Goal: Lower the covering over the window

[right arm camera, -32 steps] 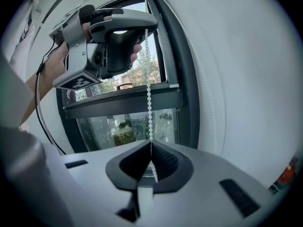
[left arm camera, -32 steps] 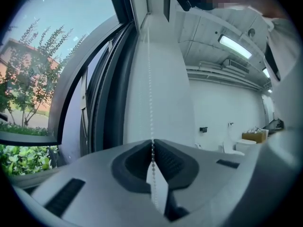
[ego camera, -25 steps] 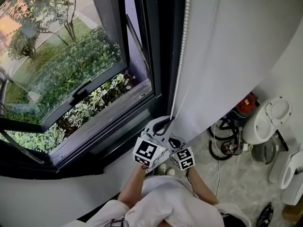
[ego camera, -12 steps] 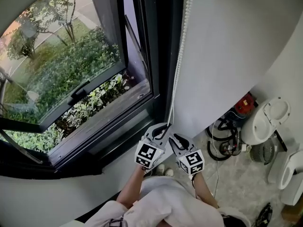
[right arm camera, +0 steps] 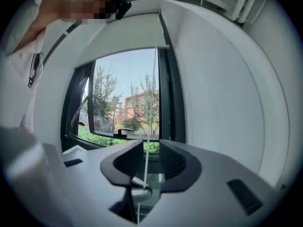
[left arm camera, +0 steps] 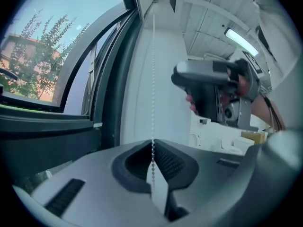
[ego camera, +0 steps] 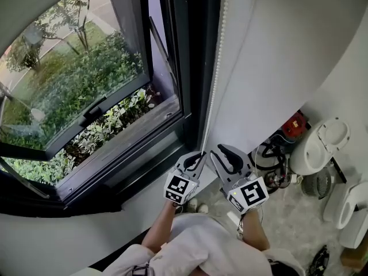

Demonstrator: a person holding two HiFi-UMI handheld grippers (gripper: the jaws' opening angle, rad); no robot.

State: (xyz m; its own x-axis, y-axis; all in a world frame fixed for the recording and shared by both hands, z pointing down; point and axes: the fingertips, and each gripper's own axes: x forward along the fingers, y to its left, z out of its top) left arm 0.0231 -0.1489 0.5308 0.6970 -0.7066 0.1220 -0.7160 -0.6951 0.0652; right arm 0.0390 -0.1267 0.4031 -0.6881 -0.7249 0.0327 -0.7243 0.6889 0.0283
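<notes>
Up goes the right tool (ego camera: 219, 152), its jaws just opened around the bead chain (ego camera: 214, 79) without touching; the left tool (ego camera: 199, 156) pinches it lower. Chain runs to twelve o'clock, toward the blind (right arm camera: 124, 34).

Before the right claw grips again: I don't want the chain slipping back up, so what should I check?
1. Anchor: left claw shut on the bead chain: ok.
2. Pulling grip: right claw, its jaws have just been opening, chain between them unpinched: not ok yet.
3. Chain straight and untangled above the left claw: ok.
4. Cover: window glass mostly bare: not ok.
5. Chain free at its upper end: cannot tell.
</notes>
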